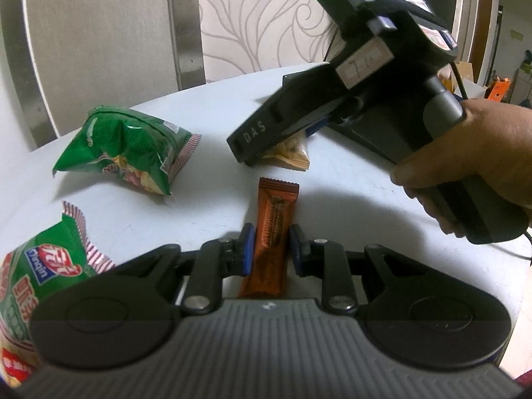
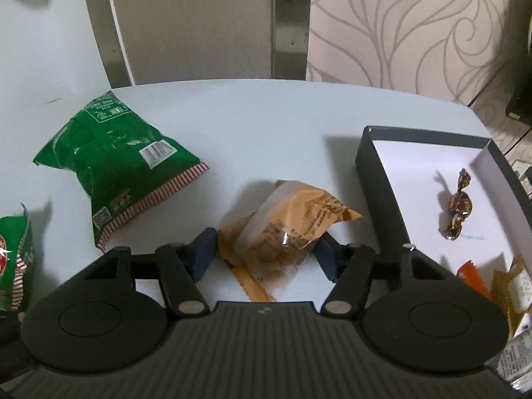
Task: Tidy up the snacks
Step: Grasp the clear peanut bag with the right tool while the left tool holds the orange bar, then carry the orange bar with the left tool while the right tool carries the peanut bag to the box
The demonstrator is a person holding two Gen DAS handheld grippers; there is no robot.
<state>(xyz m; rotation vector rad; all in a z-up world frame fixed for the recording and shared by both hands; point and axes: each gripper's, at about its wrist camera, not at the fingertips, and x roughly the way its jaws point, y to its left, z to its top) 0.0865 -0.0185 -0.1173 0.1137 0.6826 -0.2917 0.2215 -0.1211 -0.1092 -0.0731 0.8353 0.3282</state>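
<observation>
1. The left gripper (image 1: 268, 249) is clamped on an orange-brown snack bar (image 1: 271, 232). Its blue pads press the wrapper from both sides, and the bar points away from the gripper, its far end over the pale table (image 1: 216, 116).
2. The right gripper (image 2: 266, 249) straddles a tan cookie packet (image 2: 282, 229) lying on the table. The packet sits between the blue fingers (image 2: 202, 252); the left pad touches its crinkled edge, but I cannot tell whether the right one presses on it.
3. From the left wrist view, a hand (image 1: 482, 163) holds the right gripper's black handle, tilted down over that same packet.
4. A green chip bag (image 2: 109, 166) lies on the table to the left of the packet, well apart from it. A second green bag (image 1: 36, 286) sits nearer the left edge, close to the left gripper.
5. A dark, shallow box (image 2: 369, 169) with a white floor stands just right of the packet. A twisted candy (image 2: 457, 204) lies inside it, and more wrappers (image 2: 512, 286) show at its near corner.
</observation>
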